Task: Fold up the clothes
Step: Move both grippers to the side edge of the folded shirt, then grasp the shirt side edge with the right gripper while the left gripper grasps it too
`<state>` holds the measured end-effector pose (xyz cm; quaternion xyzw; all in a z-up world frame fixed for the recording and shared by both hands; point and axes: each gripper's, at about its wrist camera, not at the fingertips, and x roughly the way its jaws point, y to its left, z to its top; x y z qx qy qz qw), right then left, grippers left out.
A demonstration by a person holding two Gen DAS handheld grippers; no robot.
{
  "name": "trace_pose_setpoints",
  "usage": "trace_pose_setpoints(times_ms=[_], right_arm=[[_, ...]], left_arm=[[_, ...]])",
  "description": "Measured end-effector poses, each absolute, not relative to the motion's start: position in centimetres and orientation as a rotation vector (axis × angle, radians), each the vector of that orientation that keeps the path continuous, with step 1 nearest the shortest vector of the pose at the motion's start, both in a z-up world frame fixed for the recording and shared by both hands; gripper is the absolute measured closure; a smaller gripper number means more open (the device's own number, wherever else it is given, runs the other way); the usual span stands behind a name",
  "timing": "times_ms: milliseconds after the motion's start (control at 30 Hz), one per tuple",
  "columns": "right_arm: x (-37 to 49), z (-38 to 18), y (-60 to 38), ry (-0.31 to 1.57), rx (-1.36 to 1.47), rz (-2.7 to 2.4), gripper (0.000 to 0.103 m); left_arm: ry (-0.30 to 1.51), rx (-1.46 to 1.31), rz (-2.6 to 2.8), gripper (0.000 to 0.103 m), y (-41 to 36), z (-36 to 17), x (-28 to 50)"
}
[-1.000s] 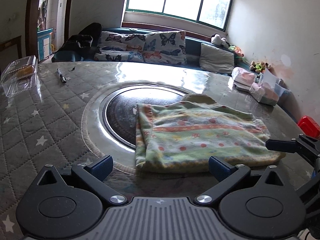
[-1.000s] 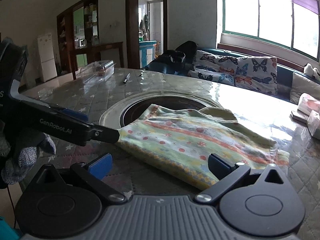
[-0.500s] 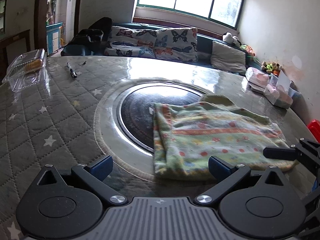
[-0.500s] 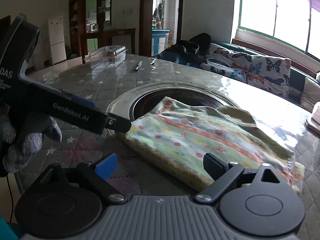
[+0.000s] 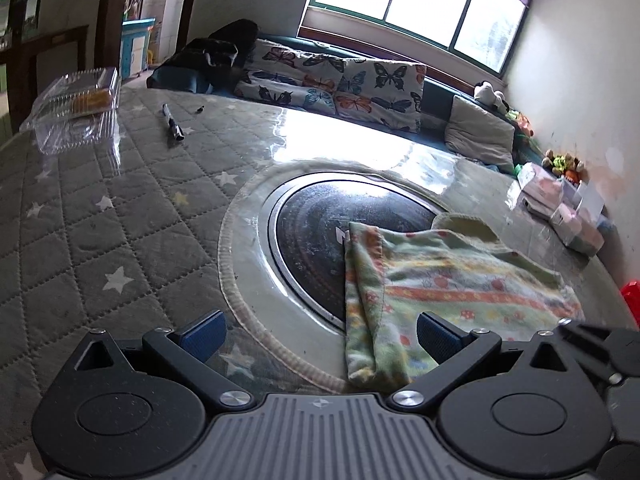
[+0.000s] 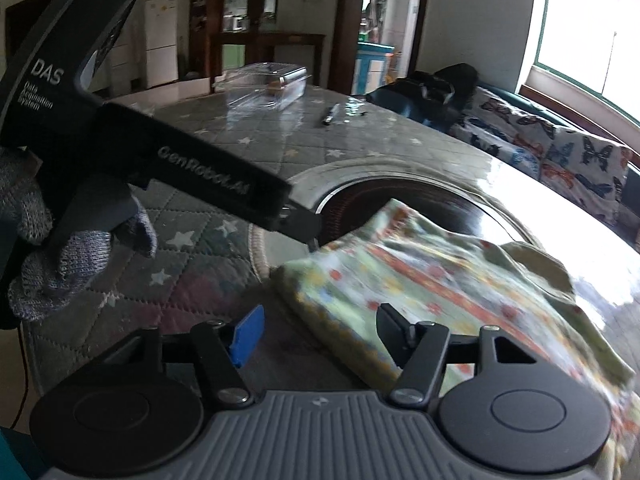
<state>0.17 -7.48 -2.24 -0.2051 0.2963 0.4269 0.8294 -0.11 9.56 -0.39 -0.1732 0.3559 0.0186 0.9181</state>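
The garment (image 5: pixel 452 280), a soft green piece with orange bands and little red motifs, lies on the round table (image 5: pixel 100 216), doubled over into a rough rectangle. It sits half on the dark inset disc (image 5: pixel 316 232) at the table's centre, half on the glossy cover beyond. Layered edges show down its near-left side, and a plain yellowish flap pokes out at the far edge, so the bundle is folded but not quite tidy.

The left gripper (image 5: pixel 320 334) hangs low at the near-left corner, jaws wide apart and holding nothing, its right finger over the cloth. The right gripper (image 6: pixel 318 326) sits at the near edge, jaws likewise spread and empty, one finger (image 6: pixel 394 326) over the hem. Both look placed either to pinch for another fold or to have just let go; the scene fits both.

A gloved hand (image 6: pixel 60 264) grips the left tool's handle. Further out, a clear plastic box (image 5: pixel 76 108) and a pen (image 5: pixel 172 122) stay well clear.
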Motion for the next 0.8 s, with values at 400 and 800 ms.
trace_pose_setpoints(times_ms=[400,800], right_arm=[[1.3,-3.1,-6.2,0.669,-0.390,0.937,0.080],[2.5,-0.9,-9.3,0.688,-0.179,0.948,0.097]], left_arm=[[0.764,-0.526,0.007,0.000,11.2,-0.7,1.6],[0.803,-0.701,-0.029,0.000,11.5,-1.0,3.1]])
